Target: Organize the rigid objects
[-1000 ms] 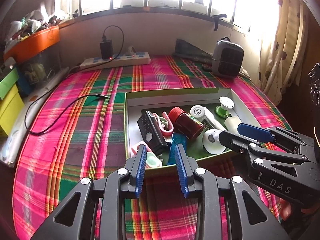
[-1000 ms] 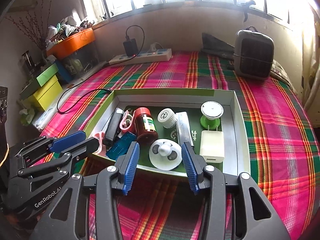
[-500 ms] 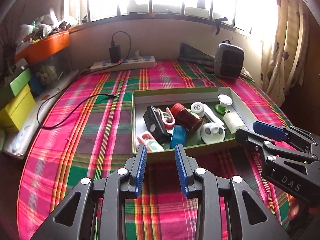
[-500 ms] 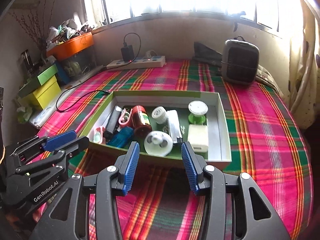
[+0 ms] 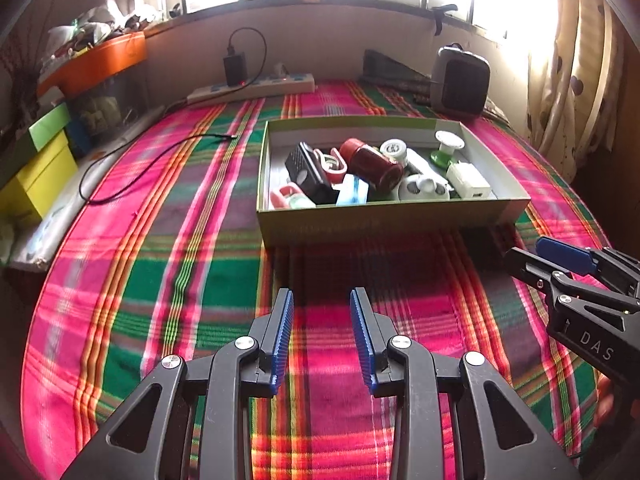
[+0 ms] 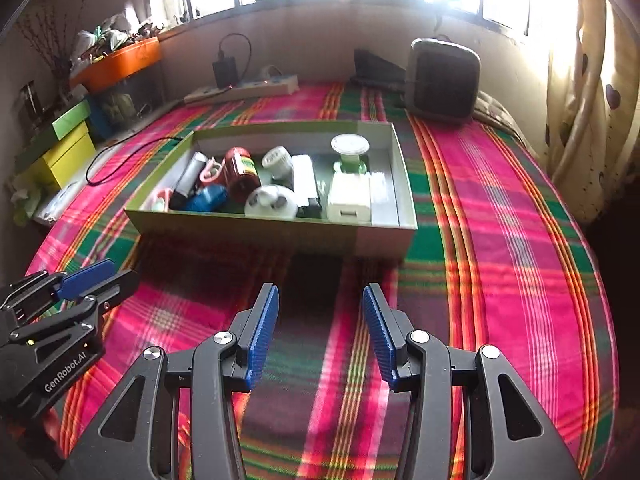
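Note:
A shallow green box (image 5: 384, 222) (image 6: 256, 228) lies on the plaid cloth and holds several small items: a dark red jar (image 5: 372, 162) (image 6: 240, 174), a black remote (image 5: 306, 172), a white charger block (image 5: 468, 180) (image 6: 348, 198), a white round cap (image 5: 422, 190) (image 6: 270, 200), a blue case (image 5: 352, 192) (image 6: 208, 198) and a green-and-white spool (image 5: 448, 146) (image 6: 350, 152). My left gripper (image 5: 322, 320) (image 6: 96, 276) hangs open over bare cloth, well short of the box's near wall. My right gripper (image 6: 320, 316) (image 5: 536, 250) is open too, beside it, holding nothing.
A white power strip (image 5: 252, 88) with a black adapter lies by the far wall, its cable (image 5: 132, 172) trailing over the cloth. A grey heater (image 5: 460, 78) (image 6: 442, 76) stands at the back right. Yellow and green boxes (image 5: 36, 168) line the left edge; a curtain (image 5: 572, 60) hangs on the right.
Both grippers have drawn back from the box toward the cloth's near edge; the box now sits farther off. Jaw openings look the same, and nothing was picked up.

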The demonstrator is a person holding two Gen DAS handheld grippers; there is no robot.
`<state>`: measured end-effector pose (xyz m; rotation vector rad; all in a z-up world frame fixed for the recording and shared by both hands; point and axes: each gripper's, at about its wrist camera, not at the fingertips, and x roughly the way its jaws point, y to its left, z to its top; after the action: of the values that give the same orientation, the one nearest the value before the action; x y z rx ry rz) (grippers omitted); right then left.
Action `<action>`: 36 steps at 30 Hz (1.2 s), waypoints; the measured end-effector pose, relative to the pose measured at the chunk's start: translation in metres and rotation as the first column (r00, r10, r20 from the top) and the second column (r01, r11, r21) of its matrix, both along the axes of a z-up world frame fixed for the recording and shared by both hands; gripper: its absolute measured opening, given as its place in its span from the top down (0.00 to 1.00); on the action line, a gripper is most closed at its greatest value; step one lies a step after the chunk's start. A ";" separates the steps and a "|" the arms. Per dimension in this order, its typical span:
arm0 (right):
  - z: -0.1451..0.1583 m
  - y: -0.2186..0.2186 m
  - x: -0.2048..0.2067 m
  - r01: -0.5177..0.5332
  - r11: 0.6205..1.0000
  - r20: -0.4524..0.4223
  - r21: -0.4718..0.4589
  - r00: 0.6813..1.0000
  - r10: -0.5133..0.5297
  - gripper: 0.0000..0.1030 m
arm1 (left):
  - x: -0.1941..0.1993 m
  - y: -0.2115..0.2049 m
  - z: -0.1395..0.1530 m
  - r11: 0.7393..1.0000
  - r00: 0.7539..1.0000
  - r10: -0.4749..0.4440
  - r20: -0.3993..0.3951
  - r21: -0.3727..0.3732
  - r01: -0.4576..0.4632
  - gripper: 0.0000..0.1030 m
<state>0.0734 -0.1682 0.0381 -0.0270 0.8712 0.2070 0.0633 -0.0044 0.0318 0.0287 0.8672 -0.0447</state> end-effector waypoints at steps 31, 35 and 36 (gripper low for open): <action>-0.023 -0.007 -0.006 0.042 0.998 -0.056 -0.051 0.997 -0.045 0.46 | 0.001 -0.014 -0.017 1.000 0.999 -0.004 -0.034 0.019 0.004 0.53; -0.023 -0.008 -0.005 0.047 0.998 -0.058 -0.051 0.997 -0.050 0.44 | 0.001 -0.013 -0.017 1.000 0.999 0.000 -0.035 0.007 0.001 0.53; -0.023 -0.008 -0.005 0.047 0.998 -0.058 -0.051 0.997 -0.050 0.44 | 0.002 -0.012 -0.018 1.000 0.999 0.000 -0.035 0.010 0.001 0.53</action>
<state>0.0686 -0.1764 0.0146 -0.0457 0.9347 0.1415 0.0650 -0.0167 0.0142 0.0373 0.9024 -0.0415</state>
